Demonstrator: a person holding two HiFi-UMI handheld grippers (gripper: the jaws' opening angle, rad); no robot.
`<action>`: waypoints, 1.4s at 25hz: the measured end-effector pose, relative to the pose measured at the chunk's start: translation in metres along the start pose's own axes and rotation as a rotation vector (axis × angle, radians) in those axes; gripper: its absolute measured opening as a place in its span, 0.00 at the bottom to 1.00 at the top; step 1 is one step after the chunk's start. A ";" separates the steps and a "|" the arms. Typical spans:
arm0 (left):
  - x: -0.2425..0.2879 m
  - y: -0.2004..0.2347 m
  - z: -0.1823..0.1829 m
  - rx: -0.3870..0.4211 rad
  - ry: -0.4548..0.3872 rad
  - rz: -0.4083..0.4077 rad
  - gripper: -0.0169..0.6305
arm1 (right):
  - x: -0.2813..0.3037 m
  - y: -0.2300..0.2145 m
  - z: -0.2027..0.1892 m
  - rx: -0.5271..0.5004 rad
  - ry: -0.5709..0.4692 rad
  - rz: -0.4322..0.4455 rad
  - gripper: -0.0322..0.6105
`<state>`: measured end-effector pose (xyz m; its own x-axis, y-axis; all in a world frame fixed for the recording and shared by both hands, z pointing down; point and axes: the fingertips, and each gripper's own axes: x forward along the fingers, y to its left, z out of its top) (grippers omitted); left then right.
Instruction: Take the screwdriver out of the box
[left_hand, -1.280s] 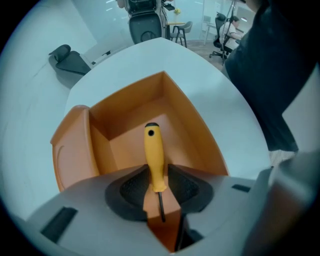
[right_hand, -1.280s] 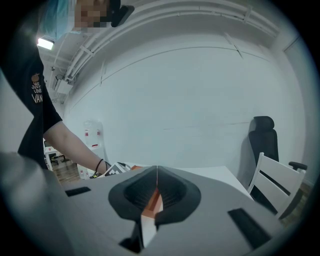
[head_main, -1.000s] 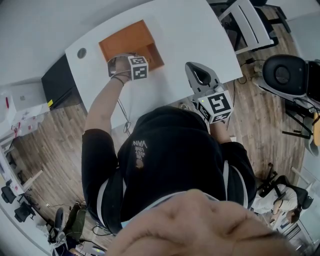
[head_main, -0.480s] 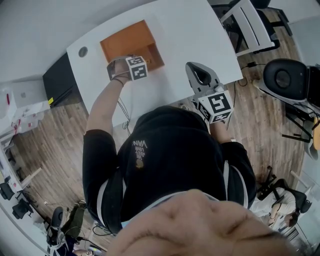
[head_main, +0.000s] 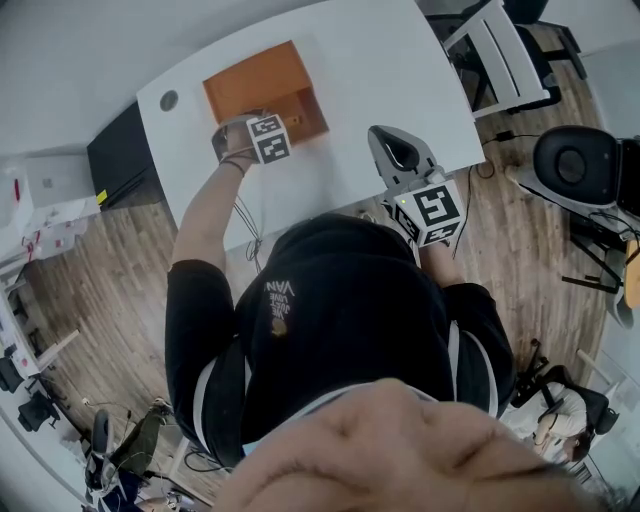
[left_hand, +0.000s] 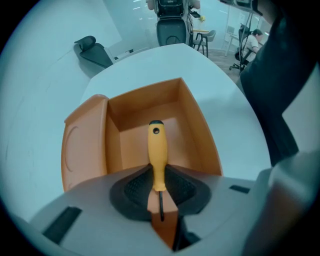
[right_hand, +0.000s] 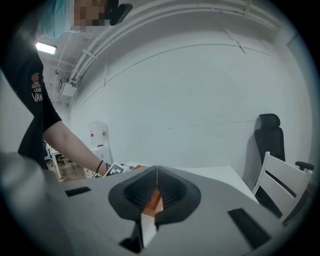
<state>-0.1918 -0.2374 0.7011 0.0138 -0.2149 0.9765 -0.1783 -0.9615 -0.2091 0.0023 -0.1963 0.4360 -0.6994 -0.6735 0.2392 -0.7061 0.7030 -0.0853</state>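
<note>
The left gripper (left_hand: 159, 189) has its jaws clamped on the screwdriver (left_hand: 156, 152) where the yellow handle meets the shaft. The handle points out over the open orange box (left_hand: 197, 137) on the white bench (left_hand: 235, 112). The right gripper (right_hand: 156, 189) hangs right of the box, its jaws closed on nothing.

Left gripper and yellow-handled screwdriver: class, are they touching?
Touching. The left gripper view shows the left gripper with its jaws shut on the lower handle of the screwdriver, above the orange box.
</note>
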 end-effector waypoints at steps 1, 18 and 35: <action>-0.002 0.000 0.001 -0.009 -0.008 0.004 0.15 | 0.000 0.001 0.000 -0.001 0.001 0.004 0.07; -0.045 0.003 0.010 -0.272 -0.153 0.097 0.15 | -0.002 0.014 0.004 -0.034 -0.006 0.119 0.07; -0.131 0.007 0.020 -0.604 -0.442 0.308 0.15 | -0.010 0.034 0.015 -0.102 -0.028 0.256 0.07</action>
<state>-0.1751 -0.2191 0.5708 0.2425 -0.6243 0.7426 -0.7365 -0.6167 -0.2780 -0.0164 -0.1690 0.4166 -0.8575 -0.4761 0.1951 -0.4921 0.8695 -0.0411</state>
